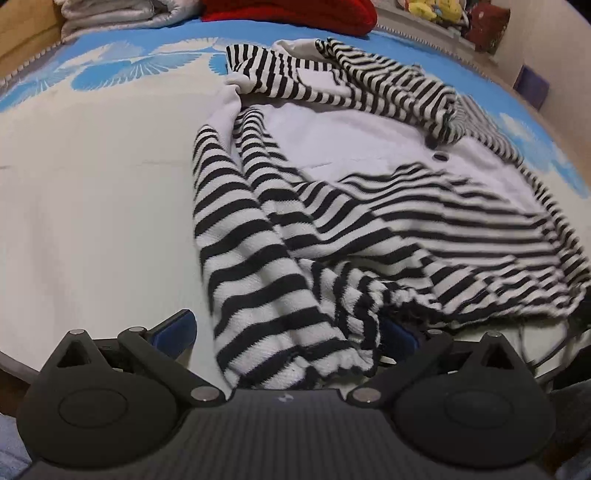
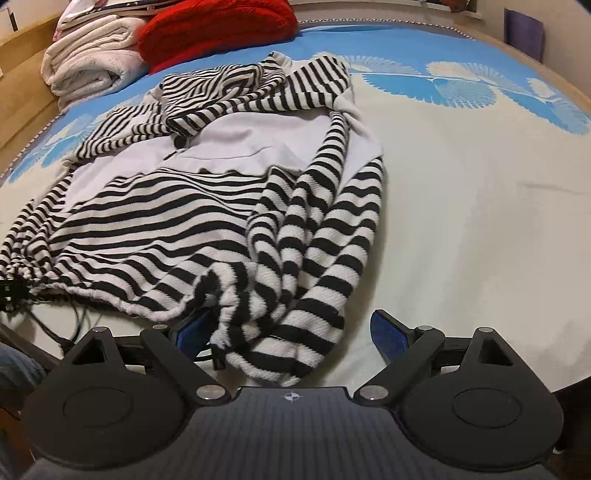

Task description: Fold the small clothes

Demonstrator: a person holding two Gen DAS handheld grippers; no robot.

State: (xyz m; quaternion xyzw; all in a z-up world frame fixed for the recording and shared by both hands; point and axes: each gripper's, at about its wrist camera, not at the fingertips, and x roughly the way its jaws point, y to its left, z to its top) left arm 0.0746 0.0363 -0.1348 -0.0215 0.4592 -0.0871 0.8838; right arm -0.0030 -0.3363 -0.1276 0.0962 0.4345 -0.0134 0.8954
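A black-and-white striped knit garment (image 1: pixel 369 206) with a plain white front panel and a dark button (image 1: pixel 439 157) lies spread on the bed. In the left wrist view one striped sleeve (image 1: pixel 266 280) runs down toward me. Its cuff end lies between the wide-apart blue pads (image 1: pixel 173 332) of my left gripper (image 1: pixel 286 336), which is open. In the right wrist view the garment (image 2: pixel 166 221) fills the left half. A bunched striped sleeve (image 2: pixel 314 258) ends between the blue pads (image 2: pixel 391 332) of my right gripper (image 2: pixel 291 332), also open. The garment hem partly covers each gripper's inner finger.
The bed sheet (image 2: pixel 480 221) is white with a blue leaf print toward the far side. Folded white towels (image 2: pixel 88 62) and a red knit item (image 2: pixel 214 29) sit at the head end. Dark cables (image 2: pixel 55 325) hang at the near bed edge. Plush toys (image 1: pixel 432 9) sit beyond the bed.
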